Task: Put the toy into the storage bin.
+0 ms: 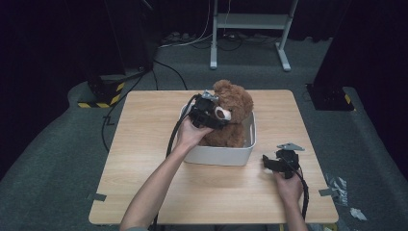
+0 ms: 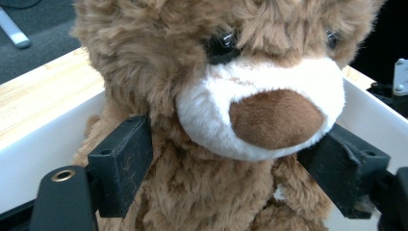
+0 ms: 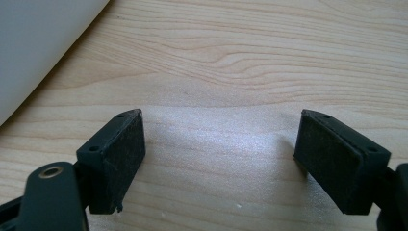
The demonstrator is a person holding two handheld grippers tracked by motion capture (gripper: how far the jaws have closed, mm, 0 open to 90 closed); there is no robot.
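Wooden table bearing a white bin that holds a brown teddy bear; left gripper jaws flank its neck, touching fur; right gripper rests wide apart, empty.

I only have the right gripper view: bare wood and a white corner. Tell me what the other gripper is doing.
Observer: The left gripper is at a brown teddy bear, jaws either side of its neck under the muzzle.
Operator: Say where the bear is.
Observer: Sitting upright in a white bin at mid-table; that is your white corner.
Operator: Now place my gripper.
Observer: The right gripper is open, low over the table, to the right of the bin and apart from it.
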